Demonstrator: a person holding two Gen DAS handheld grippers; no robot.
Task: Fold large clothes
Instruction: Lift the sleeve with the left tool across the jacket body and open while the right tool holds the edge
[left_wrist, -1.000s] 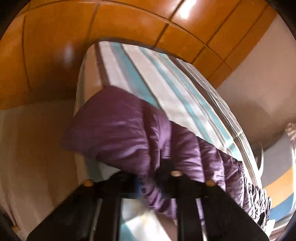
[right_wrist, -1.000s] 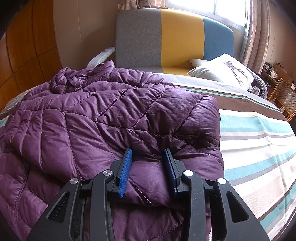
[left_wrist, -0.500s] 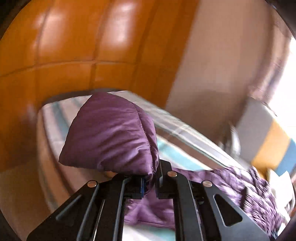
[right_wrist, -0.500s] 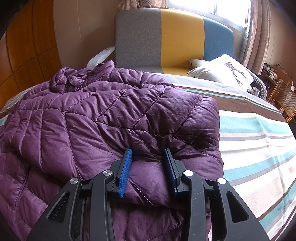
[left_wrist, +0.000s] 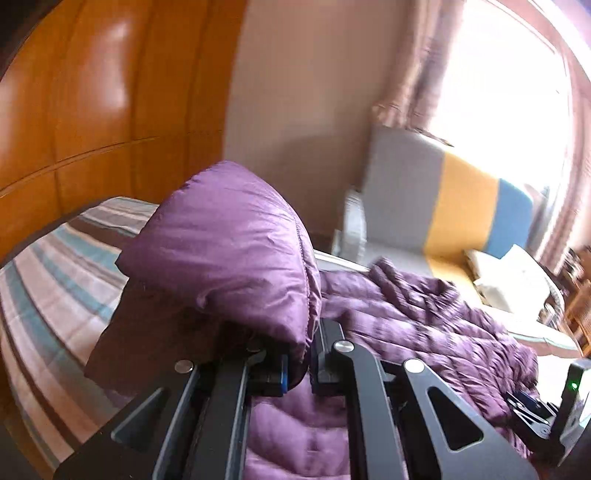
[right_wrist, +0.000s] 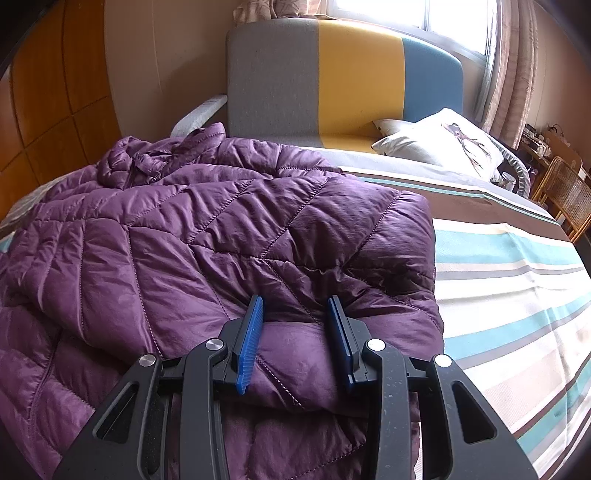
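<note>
left gripper (left_wrist: 297, 363) clamped on a raised sleeve/corner of the purple puffer jacket (right_wrist: 207, 236), which lies on the striped bed (right_wrist: 517, 295); carry it across w/ steady tension, lay it flat on the body. right gripper (right_wrist: 295, 343) jaws part-spread round a hem bulge, looks pinched, pinning it. only left view shows the lifted flap; right view shows the jacket's flat spread & pillow (right_wrist: 443, 144).

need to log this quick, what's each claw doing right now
Left claw: shut on a lifted fold of the purple jacket.
Right claw: part open, straddling a puffed fold of the jacket; grip cannot be told.
</note>
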